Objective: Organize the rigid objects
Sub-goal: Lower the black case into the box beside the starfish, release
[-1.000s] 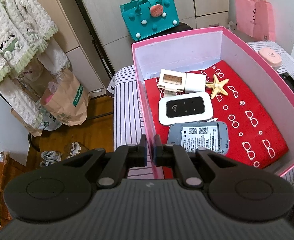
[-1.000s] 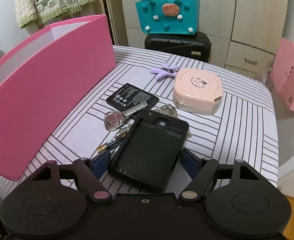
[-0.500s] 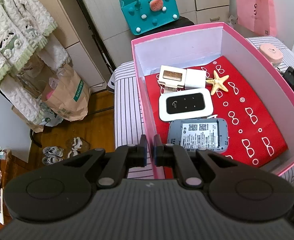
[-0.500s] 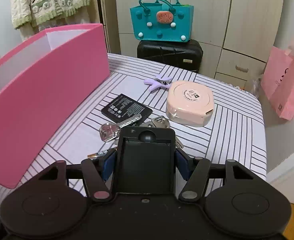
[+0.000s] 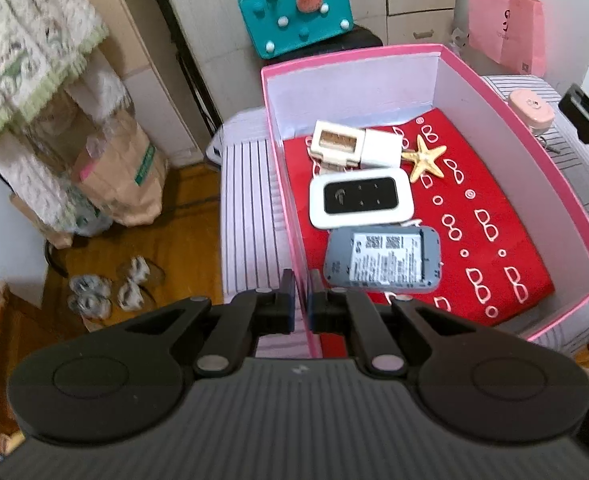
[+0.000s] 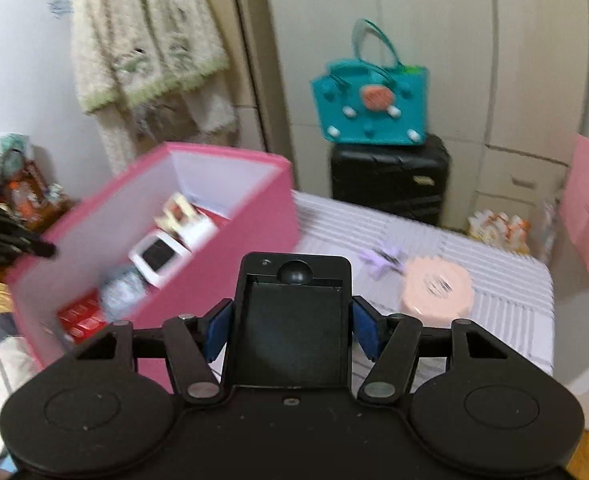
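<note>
Right wrist view — right gripper (image 6: 291,326) jaws clamp the black device shell (image 6: 290,320); left gripper (image 5: 301,306) jaws pinch the pink box (image 5: 566,184) wall — a loosened pinch could shift it.

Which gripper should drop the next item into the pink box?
Right: the right gripper already grips the black tray near the pink box, while the left gripper clamps its wall.

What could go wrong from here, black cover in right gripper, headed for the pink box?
Right gripper pinches only the black device cover edges; it could slip. The box floor near the left wall is crowded by the white hotspot and grey router. Left gripper clamps the pink box wall, so a bump may tilt it.
</note>
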`<action>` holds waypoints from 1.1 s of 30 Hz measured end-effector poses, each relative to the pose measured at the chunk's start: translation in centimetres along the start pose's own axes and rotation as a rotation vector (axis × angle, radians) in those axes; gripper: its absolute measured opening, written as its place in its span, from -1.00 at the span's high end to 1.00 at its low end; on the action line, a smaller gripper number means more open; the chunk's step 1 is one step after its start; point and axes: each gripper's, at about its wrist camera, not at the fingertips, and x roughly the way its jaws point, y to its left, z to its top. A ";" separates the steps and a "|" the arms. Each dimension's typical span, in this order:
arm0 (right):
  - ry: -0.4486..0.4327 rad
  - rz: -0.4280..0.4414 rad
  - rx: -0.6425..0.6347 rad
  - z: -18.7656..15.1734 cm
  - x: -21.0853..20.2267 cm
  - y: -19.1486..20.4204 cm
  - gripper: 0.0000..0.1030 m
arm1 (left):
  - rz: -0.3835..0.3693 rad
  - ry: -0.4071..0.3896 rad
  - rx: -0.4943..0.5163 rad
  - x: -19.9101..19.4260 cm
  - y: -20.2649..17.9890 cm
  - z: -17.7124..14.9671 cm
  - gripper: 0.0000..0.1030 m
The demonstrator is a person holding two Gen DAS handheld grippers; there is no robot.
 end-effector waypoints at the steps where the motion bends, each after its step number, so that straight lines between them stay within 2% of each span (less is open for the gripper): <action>1: -0.009 0.018 -0.008 0.5 -0.2 0.5 -0.31 | -0.012 0.012 -0.013 0.0 0.2 0.0 0.89; 7: -0.029 0.122 -0.085 2.7 -0.5 4.2 -0.31 | -0.053 0.030 -0.041 0.1 0.6 -0.4 0.87; 12: -0.006 0.185 -0.166 3.9 1.1 7.3 -0.31 | -0.032 -0.002 -0.039 0.1 0.5 -1.0 0.92; 15: 0.025 0.194 -0.217 4.5 2.7 9.2 -0.31 | -0.028 -0.019 -0.035 0.0 0.4 -1.2 0.92; 21: 0.119 0.145 -0.319 4.9 8.0 11.3 -0.31 | -0.037 -0.038 -0.043 -0.1 0.6 -1.4 0.92; 27: 0.243 0.109 -0.446 4.2 11.6 12.4 -0.31 | -0.032 -0.060 -0.044 -0.2 0.4 -1.8 0.92; 30: 0.271 0.063 -0.491 3.7 12.2 12.5 -0.31 | -0.027 -0.070 -0.038 -0.2 0.3 -1.9 0.92; 33: 0.249 0.060 -0.470 3.5 11.8 12.2 -0.35 | -0.038 -0.072 -0.046 -0.2 0.6 -1.9 0.91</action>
